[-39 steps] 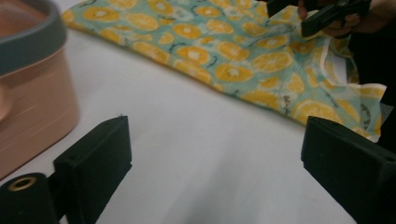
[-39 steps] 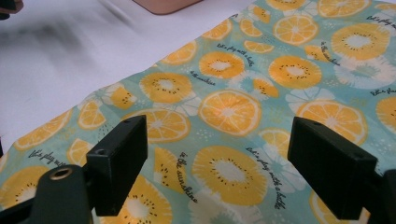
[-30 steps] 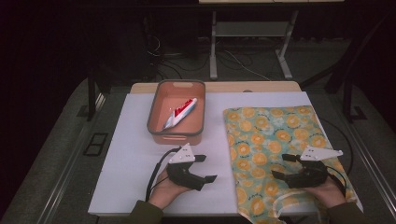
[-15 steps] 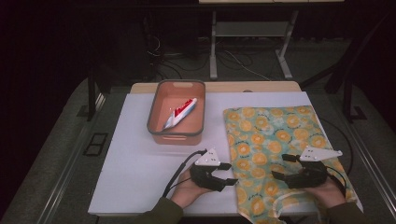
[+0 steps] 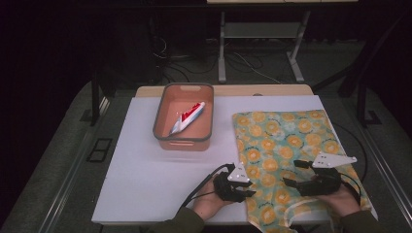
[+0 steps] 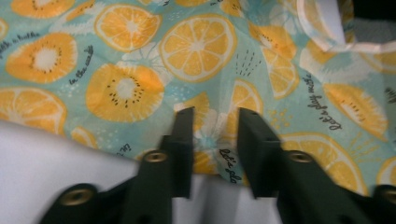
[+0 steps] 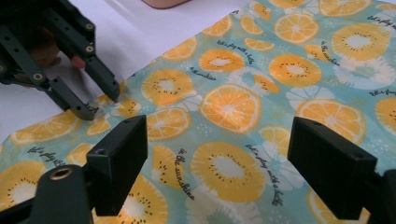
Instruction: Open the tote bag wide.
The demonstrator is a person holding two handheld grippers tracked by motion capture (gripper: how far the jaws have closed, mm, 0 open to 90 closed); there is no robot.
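Observation:
A teal cloth (image 5: 291, 141) printed with orange slices lies flat on the right half of the white mat (image 5: 145, 179). My left gripper (image 5: 248, 192) rests at the cloth's near left edge. Its jaws have just been closing. In the left gripper view they (image 6: 215, 116) stand a narrow gap apart with the cloth's edge (image 6: 116, 88) and a small crease between them. The right gripper view shows those fingertips (image 7: 113, 94) touching the fabric (image 7: 233, 107). My right gripper (image 5: 291, 173) hovers low over the cloth's near part, jaws wide open (image 7: 217, 149) and empty.
A salmon bin (image 5: 183, 141) with a grey rim stands at the mat's far middle, holding a red and white tube (image 5: 187, 118). A wooden table edge (image 5: 233, 90) shows behind the mat. The floor around is dark, with cables and a metal stand.
My left gripper has moved right across the mat to the cloth's left edge, and its jaws have narrowed. The right gripper has stayed where it was.

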